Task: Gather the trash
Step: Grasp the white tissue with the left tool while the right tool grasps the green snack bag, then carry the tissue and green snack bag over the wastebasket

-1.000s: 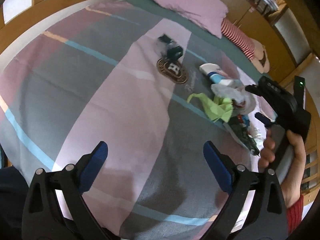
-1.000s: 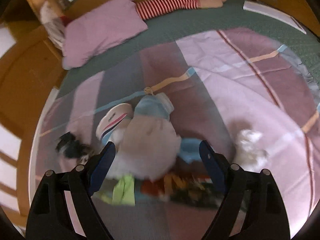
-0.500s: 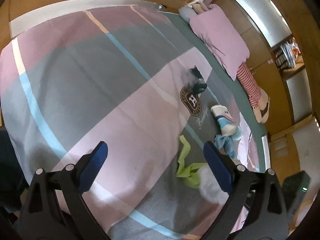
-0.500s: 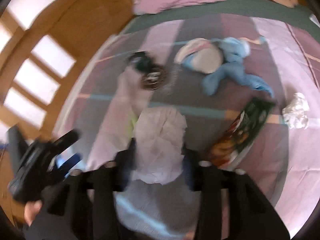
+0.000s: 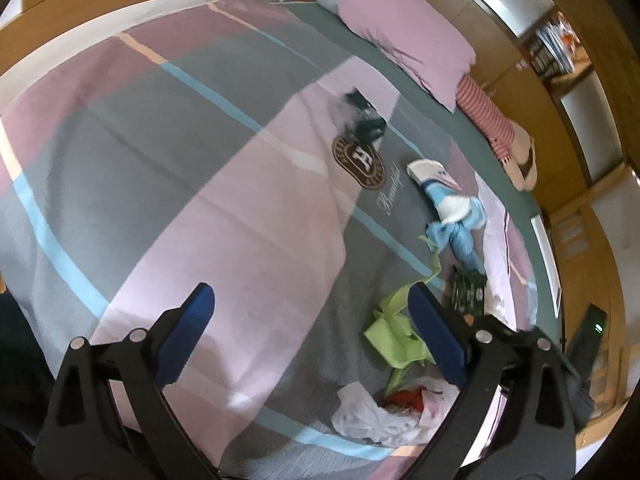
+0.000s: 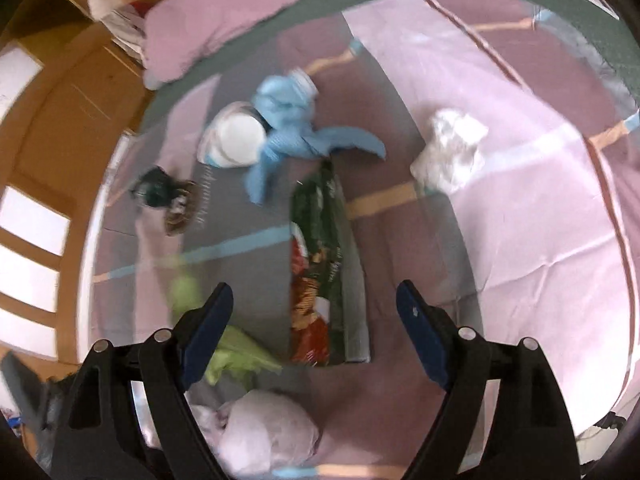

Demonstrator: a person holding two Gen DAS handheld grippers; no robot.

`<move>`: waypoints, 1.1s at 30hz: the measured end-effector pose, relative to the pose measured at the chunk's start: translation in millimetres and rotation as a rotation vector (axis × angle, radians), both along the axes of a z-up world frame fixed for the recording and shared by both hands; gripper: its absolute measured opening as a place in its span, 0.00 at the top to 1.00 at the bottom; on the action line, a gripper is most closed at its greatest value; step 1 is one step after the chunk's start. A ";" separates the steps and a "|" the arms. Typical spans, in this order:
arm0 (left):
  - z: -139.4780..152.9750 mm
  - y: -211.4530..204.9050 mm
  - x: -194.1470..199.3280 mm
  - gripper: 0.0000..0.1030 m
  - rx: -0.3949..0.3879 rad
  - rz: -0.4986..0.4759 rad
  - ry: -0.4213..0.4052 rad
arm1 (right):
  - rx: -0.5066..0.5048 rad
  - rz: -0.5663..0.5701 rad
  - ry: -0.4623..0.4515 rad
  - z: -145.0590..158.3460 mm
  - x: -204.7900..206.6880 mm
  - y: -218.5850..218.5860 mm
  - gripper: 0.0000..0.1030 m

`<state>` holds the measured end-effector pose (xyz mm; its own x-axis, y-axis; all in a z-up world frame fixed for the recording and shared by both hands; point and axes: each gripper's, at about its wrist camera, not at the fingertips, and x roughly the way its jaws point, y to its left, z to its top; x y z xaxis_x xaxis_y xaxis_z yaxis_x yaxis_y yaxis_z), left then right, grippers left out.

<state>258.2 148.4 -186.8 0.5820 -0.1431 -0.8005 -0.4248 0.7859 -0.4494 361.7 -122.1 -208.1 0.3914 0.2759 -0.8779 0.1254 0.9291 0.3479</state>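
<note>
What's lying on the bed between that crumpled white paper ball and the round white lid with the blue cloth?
In the right wrist view, only bare striped bedspread separates the crumpled white paper ball from the round white lid and blue cloth.

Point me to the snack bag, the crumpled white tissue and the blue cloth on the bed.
snack bag (image 6: 320,264): right wrist view, middle of the green and red printed face.
crumpled white tissue (image 6: 450,150): right wrist view, centre of the wad.
blue cloth (image 6: 290,126): right wrist view, the bunched middle.
</note>
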 end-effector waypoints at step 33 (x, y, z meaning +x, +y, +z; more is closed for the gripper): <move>-45.0 -175.5 -9.2 0.67 0.053 -0.931 0.110 | -0.024 -0.137 -0.209 48.6 -168.2 -76.8 0.90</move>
